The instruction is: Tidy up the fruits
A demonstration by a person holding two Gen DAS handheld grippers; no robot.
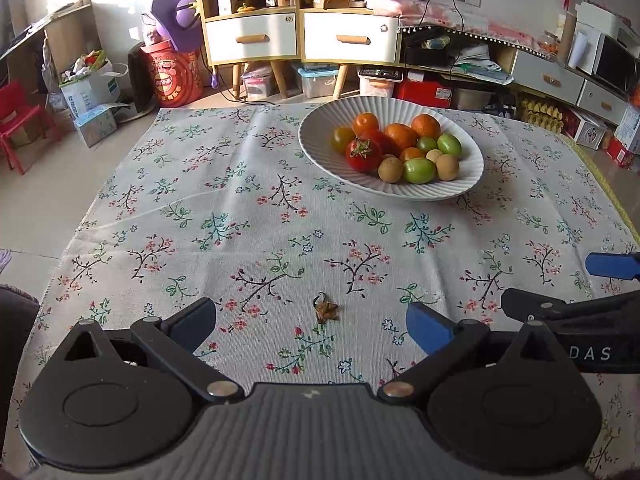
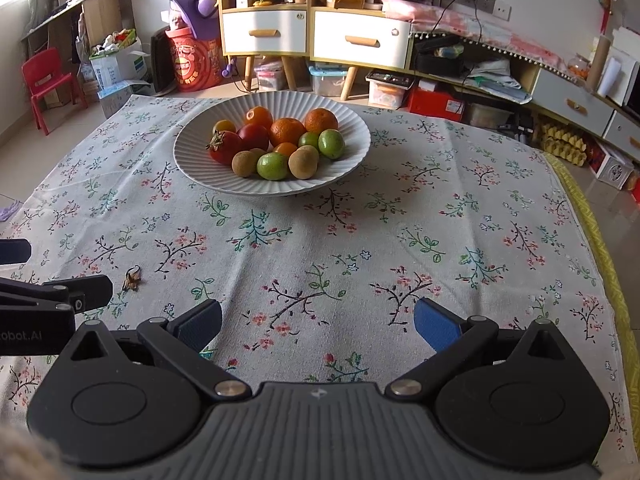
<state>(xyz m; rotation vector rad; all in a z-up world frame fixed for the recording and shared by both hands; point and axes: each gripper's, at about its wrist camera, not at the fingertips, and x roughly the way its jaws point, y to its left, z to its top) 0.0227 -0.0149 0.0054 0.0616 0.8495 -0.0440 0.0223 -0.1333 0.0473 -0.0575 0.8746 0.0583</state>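
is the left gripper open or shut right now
Open. The left gripper has its blue pads spread wide apart, with only tablecloth and a dried stem scrap between them.

One white bowl (image 2: 352, 152) holds the fruit: three oranges (image 2: 286, 131), two red tomatoes (image 2: 224, 147), three green fruits (image 2: 273, 166), about three brown ones (image 2: 303, 164). One dried calyx (image 1: 326, 312) lies on one tablecloth (image 2: 400, 220).
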